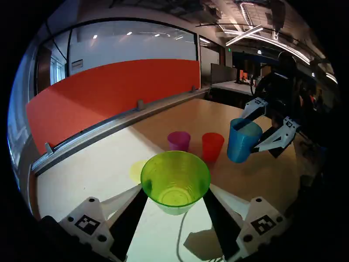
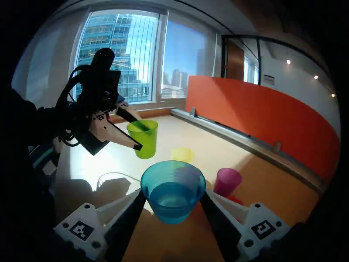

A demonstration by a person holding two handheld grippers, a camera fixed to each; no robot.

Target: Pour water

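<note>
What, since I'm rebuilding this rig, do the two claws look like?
The left claw and right claw match: white angular fingers with black inner pads, each base bearing a square black-and-white tag. Seen from the right gripper view, the left one's body is black, with looped black cables.

In the left gripper view the green cup [image 1: 175,181] hides most of the yellow cup [image 1: 136,171]; in the right gripper view the purple cup [image 2: 227,180] covers nearly all the red cup [image 2: 235,200].
</note>
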